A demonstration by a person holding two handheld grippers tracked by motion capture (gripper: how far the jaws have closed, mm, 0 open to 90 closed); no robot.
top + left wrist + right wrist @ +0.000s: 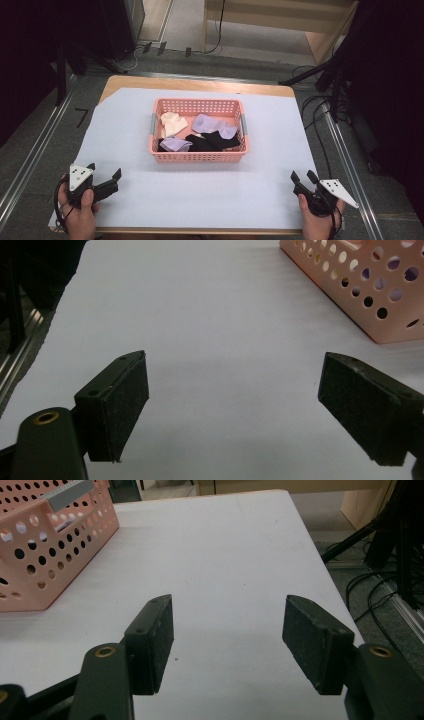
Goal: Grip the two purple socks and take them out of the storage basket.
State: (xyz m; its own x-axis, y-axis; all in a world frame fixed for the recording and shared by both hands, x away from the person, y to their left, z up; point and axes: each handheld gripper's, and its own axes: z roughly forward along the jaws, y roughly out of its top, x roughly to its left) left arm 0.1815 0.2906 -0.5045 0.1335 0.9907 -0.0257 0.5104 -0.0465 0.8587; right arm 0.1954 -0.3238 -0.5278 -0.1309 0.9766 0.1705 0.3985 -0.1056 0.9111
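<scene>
From the high view, we see a white sheet (200, 200) covering the table, with a pink perforated basket (198, 156) sitting in the centre of the frame. Inside it lie a cream sock (172, 123) at the upper left, a lavender sock (215, 123) at the upper right, another lavender piece (175, 144) at the lower left and a black sock (212, 142) at the lower right. At the lower left of the frame, our left hand (80, 212) comes up from the bottom edge and holds the left gripper (104, 171), which points up and to the right with its jaws spread and nothing between them. At the lower right, the right hand (316, 222) holds the right gripper (303, 176) pointing up and slightly left, jaws likewise parted and empty. Both grippers are well apart from the basket.

In the left gripper view, we look along the left gripper (234, 405); its jaws stand wide apart above the bare sheet, and a basket corner (372, 290) fills the upper right.

In the right gripper view, the right gripper (229, 642) is released too, jaws apart over the sheet. The basket (45, 545) sits at the upper left, a grey handle (65, 494) on its rim.
</scene>
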